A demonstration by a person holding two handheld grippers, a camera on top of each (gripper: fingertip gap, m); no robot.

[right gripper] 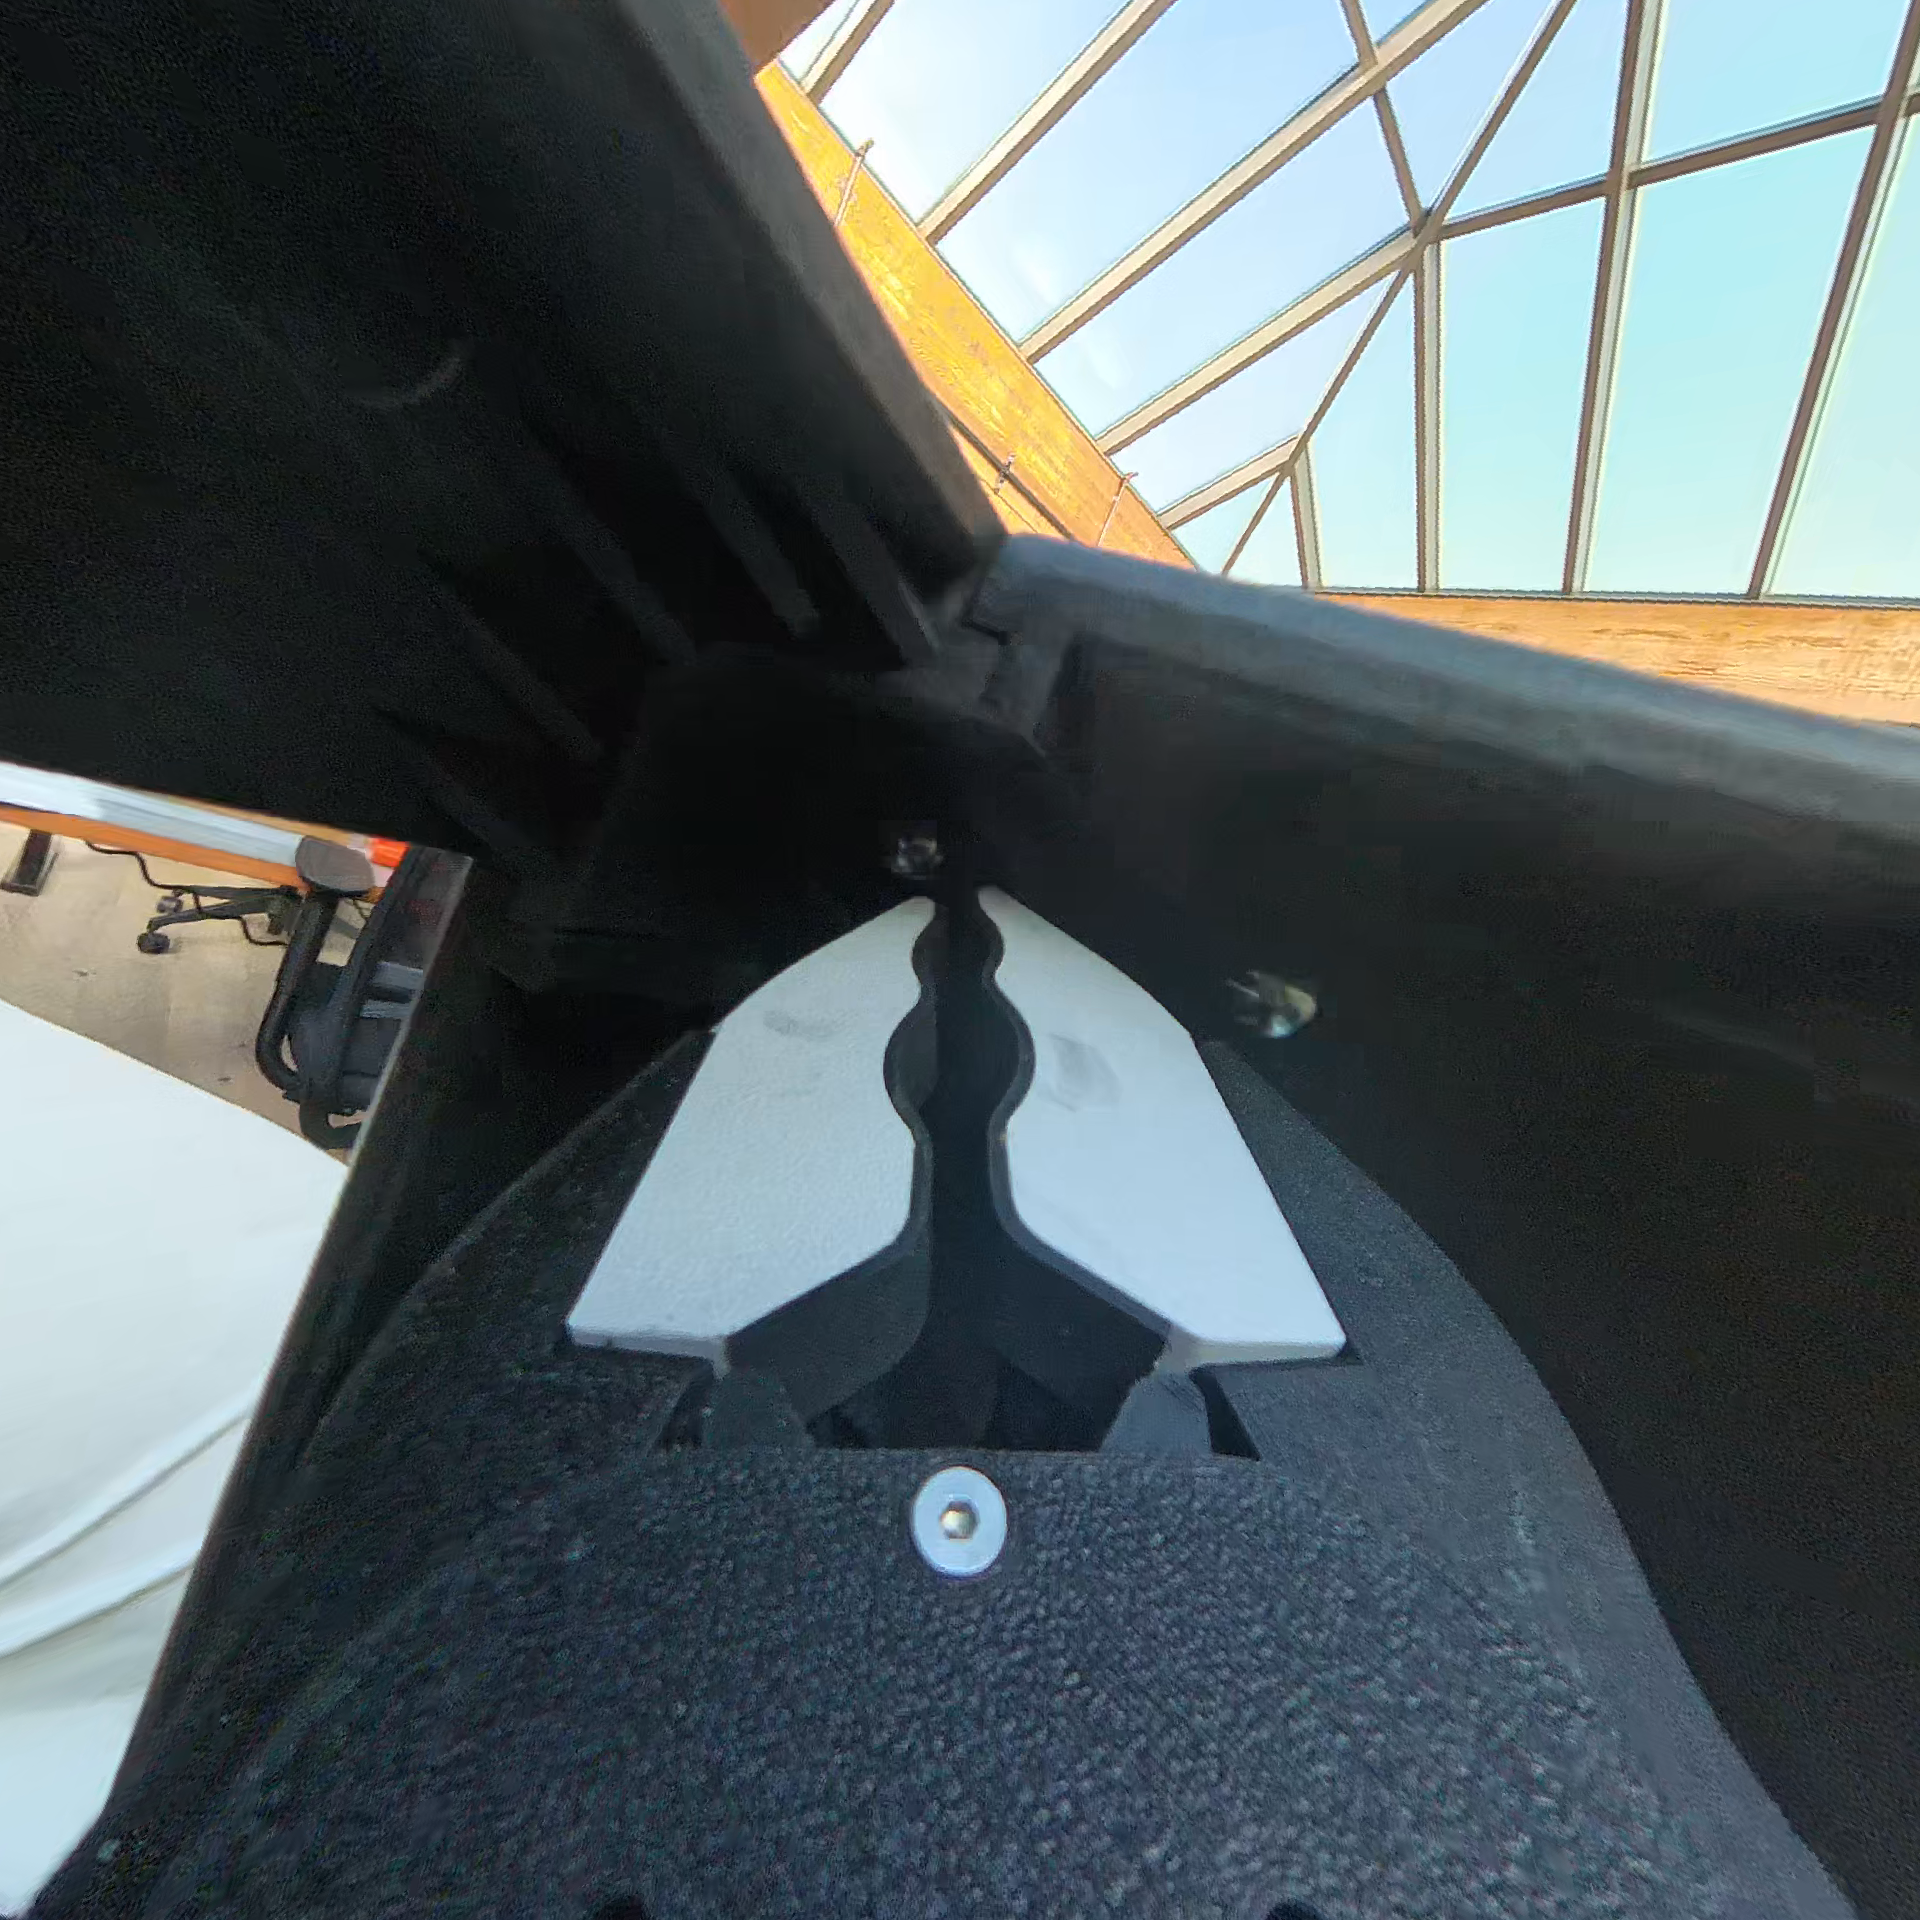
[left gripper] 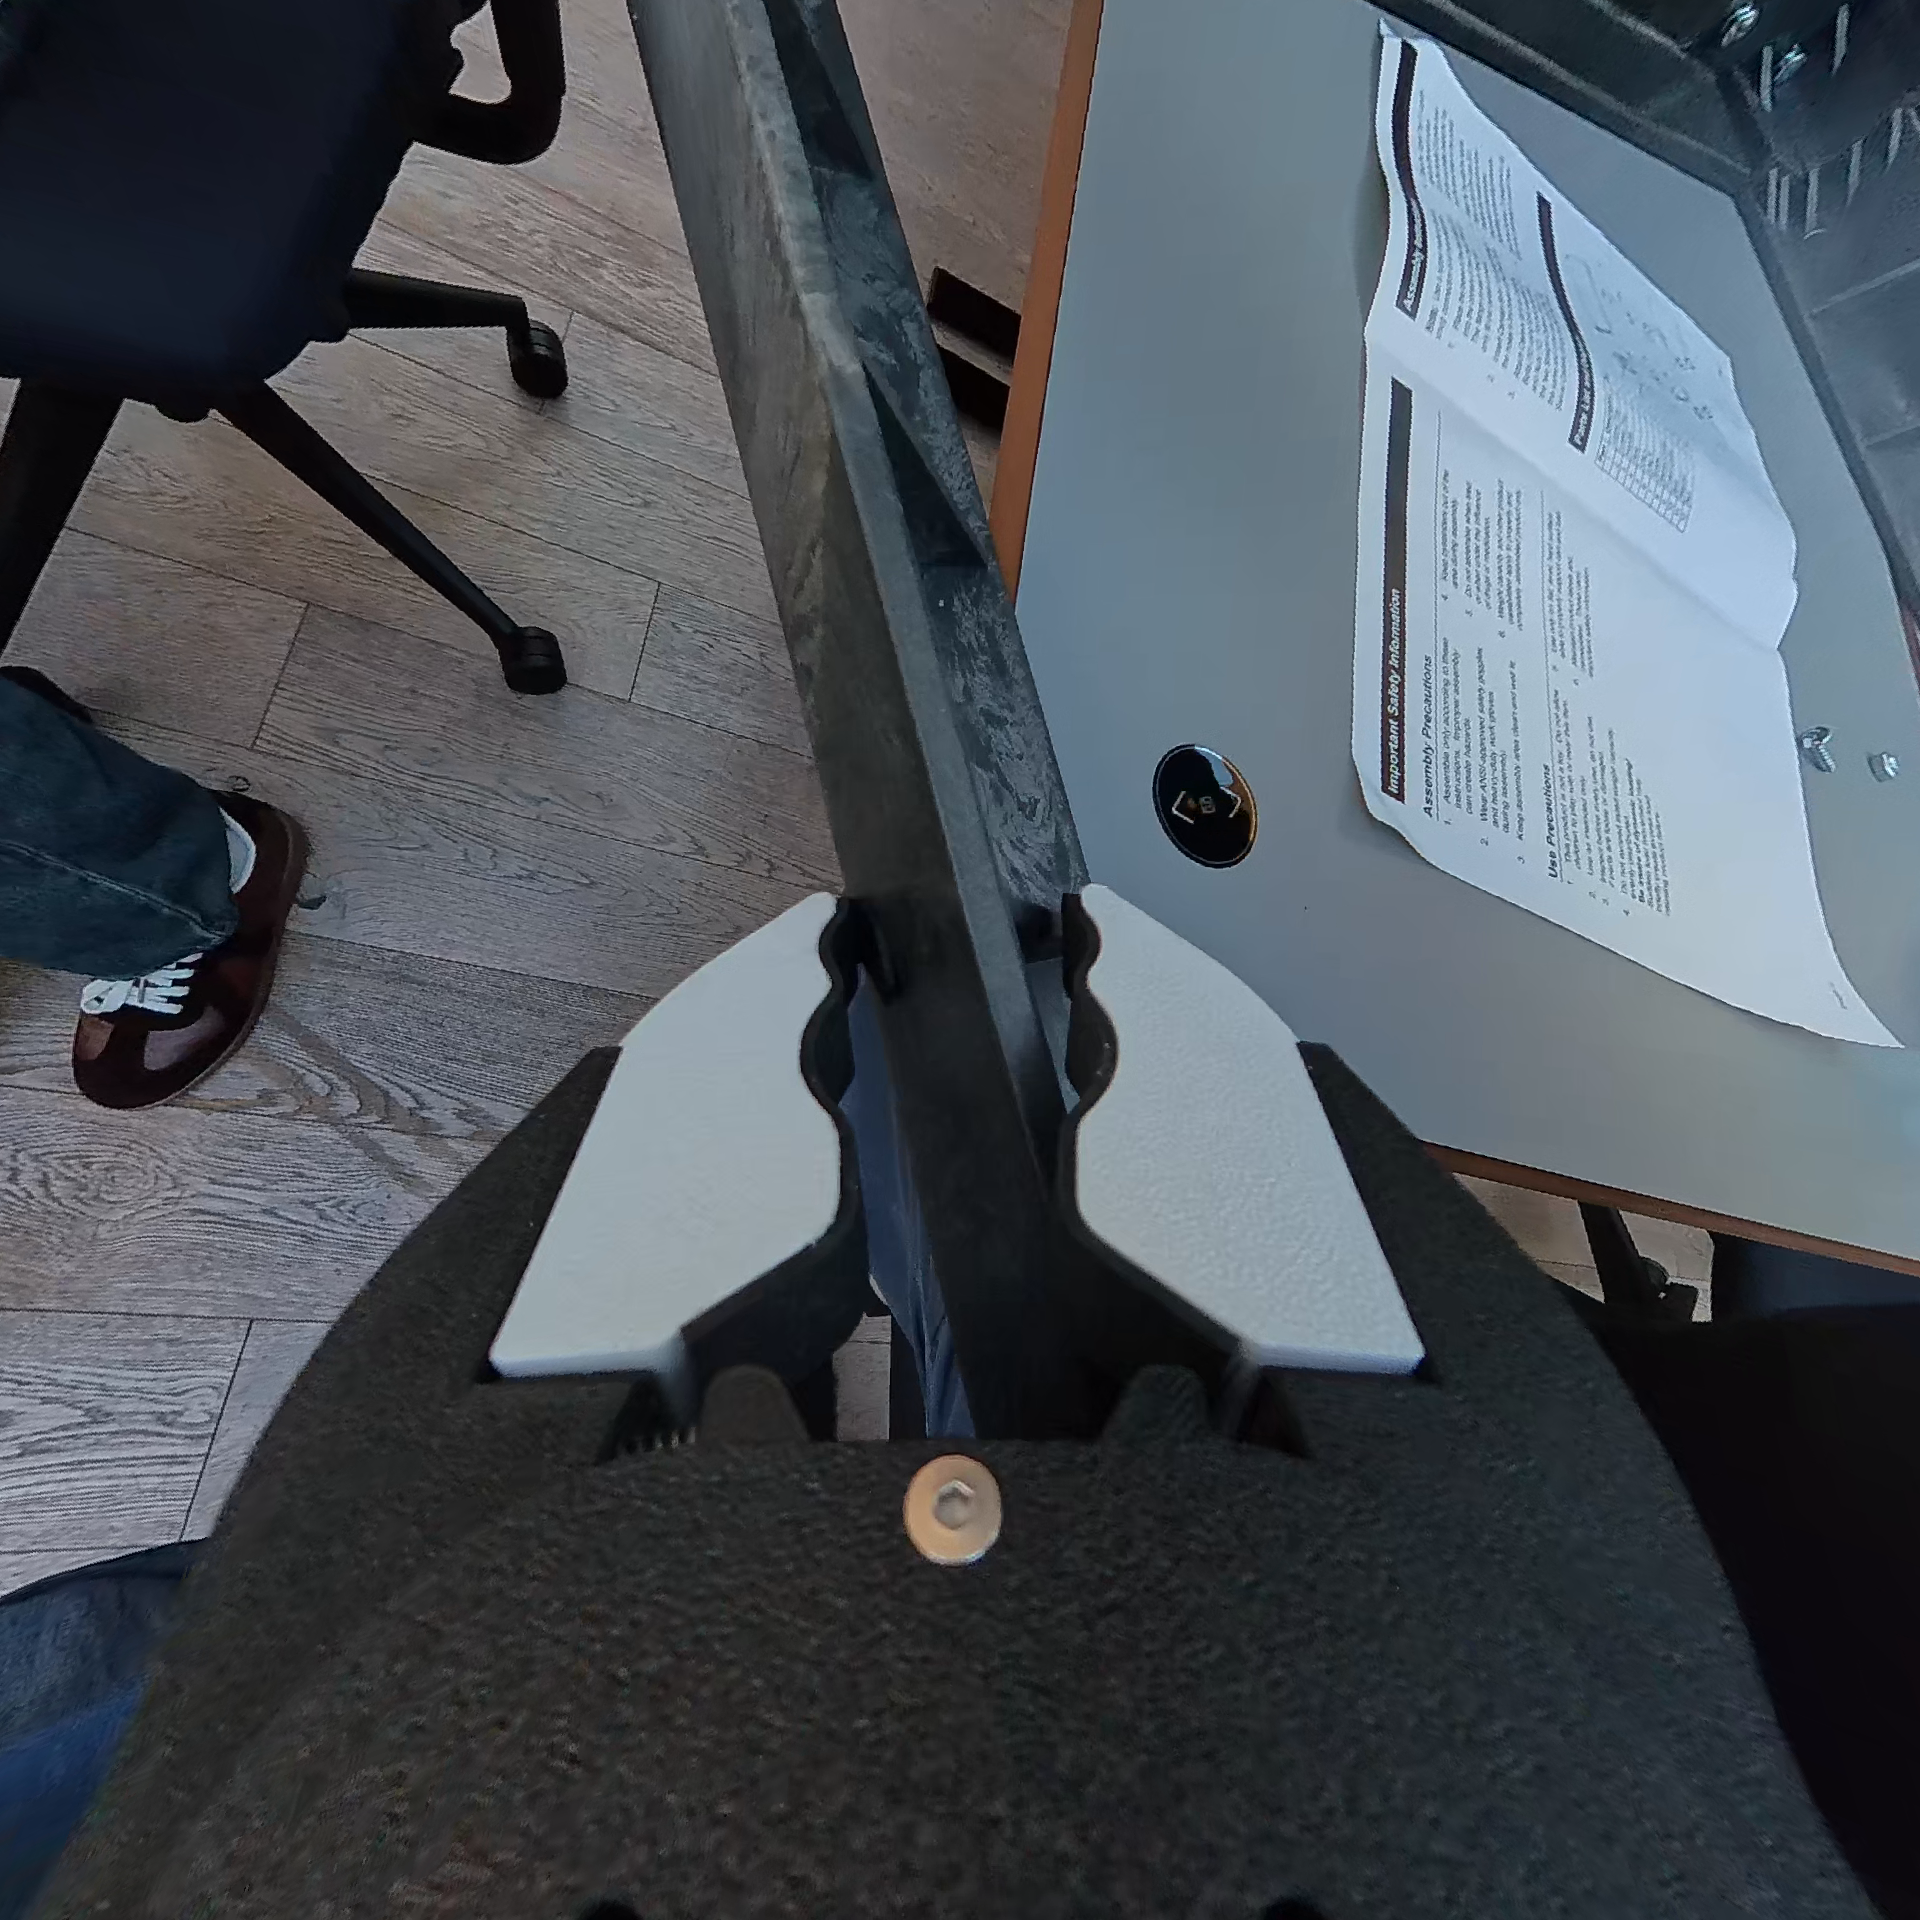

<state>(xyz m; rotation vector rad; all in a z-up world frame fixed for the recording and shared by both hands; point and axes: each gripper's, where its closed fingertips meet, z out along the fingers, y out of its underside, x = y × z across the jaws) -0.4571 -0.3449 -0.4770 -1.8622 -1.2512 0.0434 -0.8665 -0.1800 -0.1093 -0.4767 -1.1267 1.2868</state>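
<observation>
Left tongs [left gripper: 961, 956]: clamped on black plastic beam [left gripper: 831, 436]; bench [left gripper: 1299, 520] with manual [left gripper: 1558, 582] at 2 o'clock.
Right tongs [right gripper: 958, 914]: nearly together, pinching small bolt [right gripper: 920, 854] under black panel [right gripper: 416, 364].

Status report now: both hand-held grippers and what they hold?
Left hand-held gripper shut on black beam, beside grey table. Right hand-held gripper nearly shut under black plastic frame; held part hidden.

- The long dark marbled plastic beam [left gripper: 883, 582] runs between the left gripper [left gripper: 961, 925] fingers, out over the wood-plank floor [left gripper: 343, 1049].
- Right of the beam stands the grey worktop [left gripper: 1268, 582]; on it lie an open white paper booklet [left gripper: 1558, 644] and, just beside the booklet, two small metal bolts [left gripper: 1849, 756].
- Left of the beam, a black wheeled office chair [left gripper: 260, 260] stands on the floor.
- The right gripper [right gripper: 958, 914] sits under joined black plastic panels [right gripper: 520, 416].
</observation>
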